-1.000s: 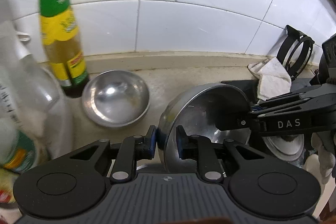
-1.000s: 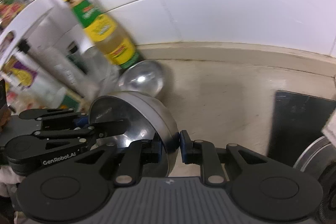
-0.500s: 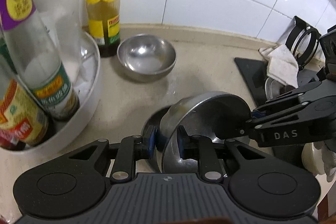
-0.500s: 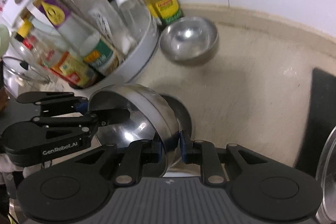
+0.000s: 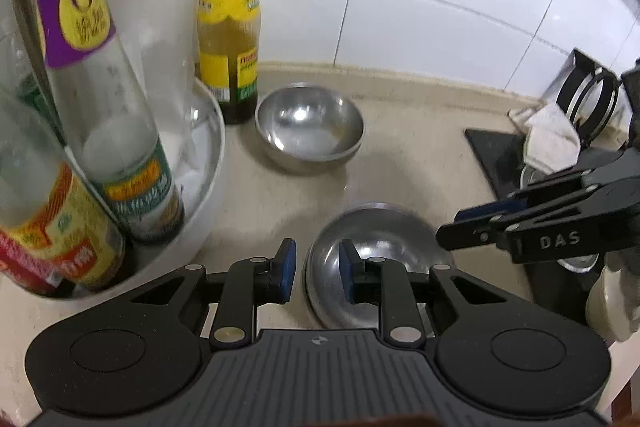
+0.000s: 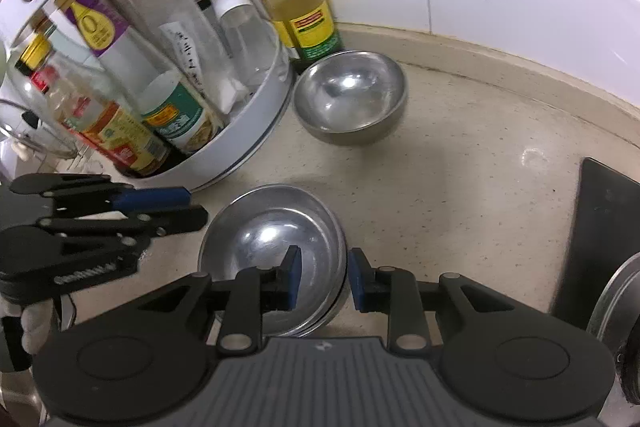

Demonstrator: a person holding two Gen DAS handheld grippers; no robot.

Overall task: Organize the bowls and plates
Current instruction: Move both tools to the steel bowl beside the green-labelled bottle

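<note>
Both sets of fingers are opening right now, letting go of the steel bowl [image 6: 276,251] they share. The left gripper [image 5: 314,269] straddles the bowl's near-left rim: one pad outside, one over the inside, a clear gap to the metal on both. Same deal for the right gripper [image 6: 323,277] on the opposite rim, pads apart and not pressing anything. So nothing's actually held anymore, the rim just sits between the fingers.

The bowl itself is upright on the counter [image 6: 460,187], and it looks like it's nested in another bowl or two, since there's a layered edge showing at its lower side. Pretty sure this is the release step of stacking.

A second steel bowl [image 5: 310,127] sits further back, near the green-and-yellow sauce bottle [image 5: 228,27] and just beside the white round caddy [image 6: 248,143] full of bottles. I'd guess that one's next: lift both grippers clear of the rim without tipping the stack, then go get it.
</note>
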